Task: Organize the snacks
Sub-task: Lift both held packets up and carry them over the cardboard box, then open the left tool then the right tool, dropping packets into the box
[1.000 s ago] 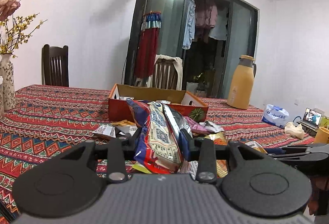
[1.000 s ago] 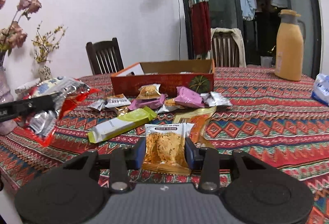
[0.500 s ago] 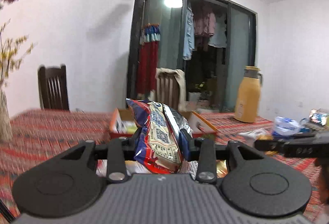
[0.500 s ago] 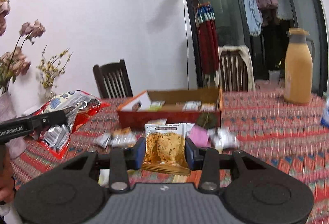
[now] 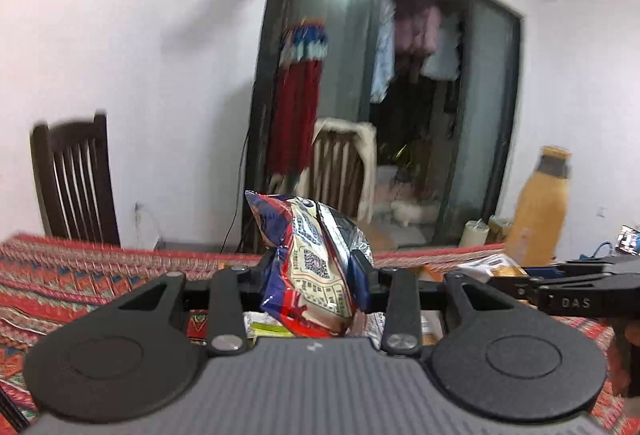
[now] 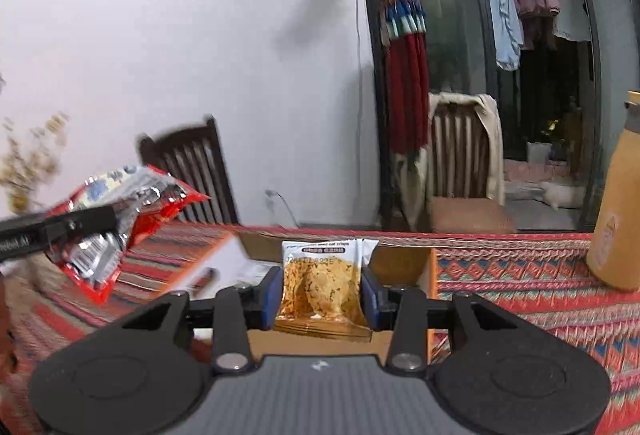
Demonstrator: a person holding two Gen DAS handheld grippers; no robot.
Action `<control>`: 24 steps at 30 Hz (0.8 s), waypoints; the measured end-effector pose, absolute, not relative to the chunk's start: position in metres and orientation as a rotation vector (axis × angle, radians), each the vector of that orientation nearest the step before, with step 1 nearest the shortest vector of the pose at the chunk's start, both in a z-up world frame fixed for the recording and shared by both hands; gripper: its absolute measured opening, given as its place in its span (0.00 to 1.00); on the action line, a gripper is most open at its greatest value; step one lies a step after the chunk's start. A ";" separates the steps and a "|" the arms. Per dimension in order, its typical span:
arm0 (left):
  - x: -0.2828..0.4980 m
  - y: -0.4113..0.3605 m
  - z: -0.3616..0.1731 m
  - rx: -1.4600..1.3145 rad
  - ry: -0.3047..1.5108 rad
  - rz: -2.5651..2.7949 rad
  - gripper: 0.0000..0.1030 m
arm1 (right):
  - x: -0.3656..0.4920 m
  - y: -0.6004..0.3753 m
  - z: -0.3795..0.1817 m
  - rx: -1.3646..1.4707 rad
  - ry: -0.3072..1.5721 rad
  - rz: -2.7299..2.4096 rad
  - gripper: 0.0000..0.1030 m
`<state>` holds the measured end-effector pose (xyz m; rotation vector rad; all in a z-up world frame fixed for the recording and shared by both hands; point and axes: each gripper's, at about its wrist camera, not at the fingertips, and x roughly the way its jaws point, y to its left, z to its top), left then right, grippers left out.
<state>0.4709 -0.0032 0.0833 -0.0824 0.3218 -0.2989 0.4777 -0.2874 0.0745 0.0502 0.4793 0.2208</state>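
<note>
The left gripper (image 5: 314, 275) had its fingers clamped on a crinkled red, blue and silver foil snack bag (image 5: 310, 267), gripped at mid-body so that the bag stood upright above the fingers with its lower end hanging below them. The right gripper (image 6: 322, 295) had its fingers clamped on a small clear packet of golden oat crisps with a white top band (image 6: 324, 287), pinched by both side edges, face toward the camera. In my judgement each side-on hold was chosen so that the packet would drop flat once let go.

Both items were held in the air above the red patterned tablecloth surface (image 6: 520, 275). The open orange cardboard box (image 6: 404, 267) lay directly ahead of and below the right gripper, its brown interior partly visible with a few items inside, too blurred to name. The task appeared to be at the carry-to-box step.

The box's near wall was hidden by the gripper body, so clearance over it could not be confirmed. The two grippers were close side by side, each visible in the other's view; a simultaneous release risks contact. A tall yellow jug (image 6: 616, 211) stood well apart to the right. A dark wooden chair (image 5: 76, 179) stood beyond the far edge.
</note>
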 end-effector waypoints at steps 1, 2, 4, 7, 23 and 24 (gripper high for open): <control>0.490 -0.005 0.078 -0.096 0.351 -0.288 0.37 | 0.493 -0.287 0.070 0.045 0.501 0.211 0.39; 0.503 -0.005 0.072 -0.092 0.372 -0.284 0.37 | 0.508 -0.286 0.066 0.045 0.527 0.202 0.39; 0.530 -0.008 0.062 -0.092 0.409 -0.268 0.37 | 0.534 -0.284 0.055 0.045 0.568 0.186 0.39; 0.568 -0.013 0.045 -0.094 0.494 -0.272 0.37 | 0.568 -0.278 0.040 0.030 0.623 0.158 0.39; 0.601 -0.026 0.015 -0.129 0.538 -0.306 0.86 | 0.598 -0.273 0.032 0.031 0.638 0.099 0.79; 0.596 -0.024 0.017 -0.128 0.526 -0.303 0.88 | 0.593 -0.275 0.034 0.039 0.637 0.101 0.80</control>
